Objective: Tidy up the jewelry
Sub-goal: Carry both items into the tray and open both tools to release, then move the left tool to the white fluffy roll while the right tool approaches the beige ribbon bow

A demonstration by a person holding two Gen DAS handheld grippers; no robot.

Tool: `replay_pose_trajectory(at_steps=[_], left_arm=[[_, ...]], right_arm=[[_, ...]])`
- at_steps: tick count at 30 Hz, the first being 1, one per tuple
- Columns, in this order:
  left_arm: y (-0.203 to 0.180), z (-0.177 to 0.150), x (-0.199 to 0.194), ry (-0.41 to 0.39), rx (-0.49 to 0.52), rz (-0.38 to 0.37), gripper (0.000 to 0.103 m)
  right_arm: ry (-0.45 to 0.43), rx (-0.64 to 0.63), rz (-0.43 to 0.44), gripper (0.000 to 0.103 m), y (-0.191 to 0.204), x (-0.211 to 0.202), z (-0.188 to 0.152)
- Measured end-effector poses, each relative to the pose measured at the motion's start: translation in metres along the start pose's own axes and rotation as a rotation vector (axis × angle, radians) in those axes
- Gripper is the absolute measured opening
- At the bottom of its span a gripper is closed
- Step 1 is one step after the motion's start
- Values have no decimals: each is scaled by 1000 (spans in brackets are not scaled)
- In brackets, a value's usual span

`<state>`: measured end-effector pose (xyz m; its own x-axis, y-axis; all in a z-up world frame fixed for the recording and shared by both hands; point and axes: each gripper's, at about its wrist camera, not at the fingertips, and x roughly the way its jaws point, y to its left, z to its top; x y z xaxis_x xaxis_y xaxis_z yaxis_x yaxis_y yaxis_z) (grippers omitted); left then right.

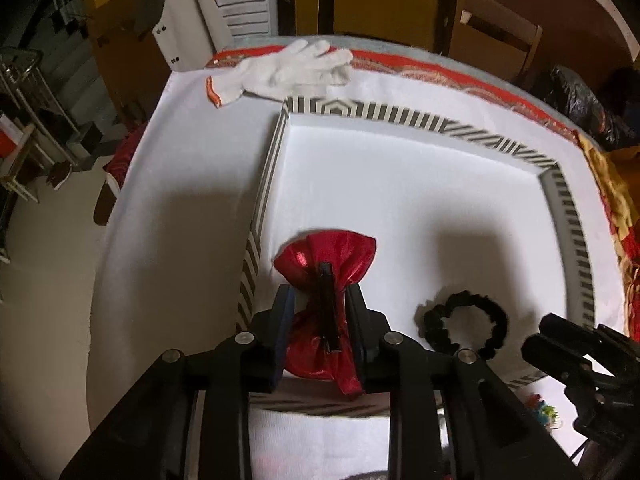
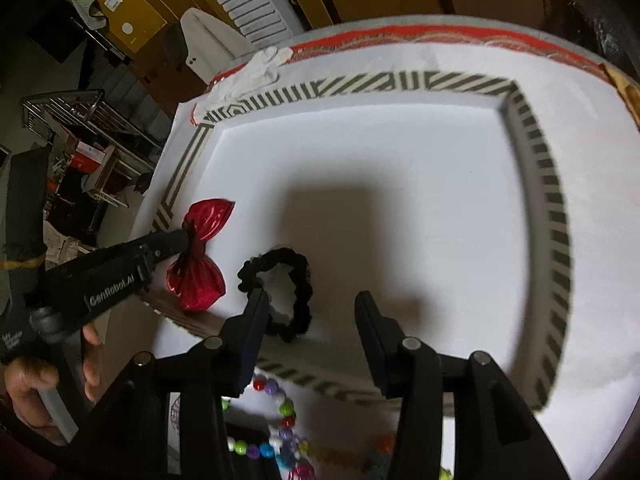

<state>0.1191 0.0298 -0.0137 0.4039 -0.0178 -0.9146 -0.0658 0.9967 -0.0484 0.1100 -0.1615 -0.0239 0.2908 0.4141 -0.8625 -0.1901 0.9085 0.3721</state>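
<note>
Closest to me, the left hand-held gripper [image 1: 320,304] is clamped on a shiny red bow [image 1: 326,268] with a dark clip down its middle, one finger pressing each side of the pinched centre. From the other camera the bow [image 2: 198,256] sits just inside the near left corner of the striped tray [image 2: 556,216]; whether it rests on the white floor of the tray or hangs slightly above, I cannot tell. A bare hand [image 2: 36,388] grips the handle of that tool.

The right hand-held gripper [image 2: 310,312] is spread wide and holds nothing. Its fingers hover over the near edge of the tray, with a black scrunchie [image 2: 280,292] lying on the tray floor just beyond and partly behind the left finger. The scrunchie [image 1: 464,324] lies to the right of the bow, close but apart from it.

Below the right gripper, outside the tray on the white-covered worktop [image 2: 600,152], a string of coloured beads [image 2: 276,420] lies partly hidden by the tool's arms.

Farther back the tray floor is bare white. Beyond its far rim a white work glove [image 1: 288,68] lies on the worktop near the red-patterned cloth [image 1: 460,76] at the edge.
</note>
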Motion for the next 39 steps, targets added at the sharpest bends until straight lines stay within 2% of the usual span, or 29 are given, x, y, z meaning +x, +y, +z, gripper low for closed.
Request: replay_pose_trajectory(at_steps=[4, 13, 25, 39], left_arm=[[-1, -6, -17, -27, 13, 8, 21], [-4, -41, -62, -80, 44, 17, 21], [-10, -96, -105, -118, 82, 5, 21], [-14, -142, -131, -137, 112, -12, 21]], right_arm=[[-42, -4, -2, 49, 2, -23, -6], [-132, -71, -65, 57, 18, -77, -42], [-156, -80, -128, 61, 25, -115, -100], [-194, -93, -169, 64, 33, -145, -148]])
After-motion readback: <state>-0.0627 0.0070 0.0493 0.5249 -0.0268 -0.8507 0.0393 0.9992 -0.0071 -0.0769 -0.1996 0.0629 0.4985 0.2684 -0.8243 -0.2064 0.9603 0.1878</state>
